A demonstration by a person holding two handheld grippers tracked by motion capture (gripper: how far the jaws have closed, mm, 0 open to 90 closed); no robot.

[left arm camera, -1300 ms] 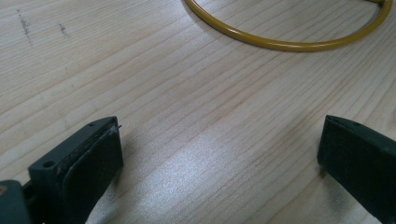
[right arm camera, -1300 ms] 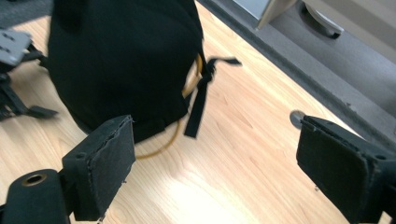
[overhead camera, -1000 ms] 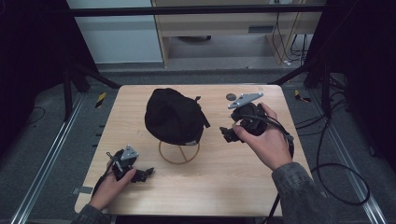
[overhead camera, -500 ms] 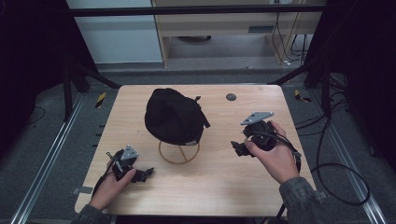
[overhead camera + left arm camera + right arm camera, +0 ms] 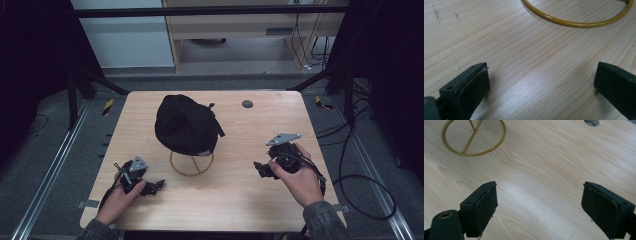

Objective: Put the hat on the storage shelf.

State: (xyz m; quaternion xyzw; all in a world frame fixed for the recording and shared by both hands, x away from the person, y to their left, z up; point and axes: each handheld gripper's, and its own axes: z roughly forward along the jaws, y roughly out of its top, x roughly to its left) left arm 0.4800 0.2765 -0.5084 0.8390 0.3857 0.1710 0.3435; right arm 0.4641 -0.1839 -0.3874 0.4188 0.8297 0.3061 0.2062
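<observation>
Black cap (image 5: pixel 186 124) on gold wire stand (image 5: pixel 192 163), mid-desk (image 5: pixel 240 200), between both claws; left claw (image 5: pixel 156 185) and right claw (image 5: pixel 259 167) released, empty.

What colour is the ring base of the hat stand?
The ring base is golden yellow, clearest in the right gripper view.

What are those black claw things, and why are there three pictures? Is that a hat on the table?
A person sits at a wooden table holding a squeeze-tool in each hand, called grippers: the left gripper and the right gripper. One picture looks down from above. The other two come from small cameras riding on each gripper, so you see its two black jaws and the wood beneath. Yes, a black hat sits on a gold wire stand in the middle. Both grippers are open and hold nothing. A small grey round spot lies near the far edge.
</observation>
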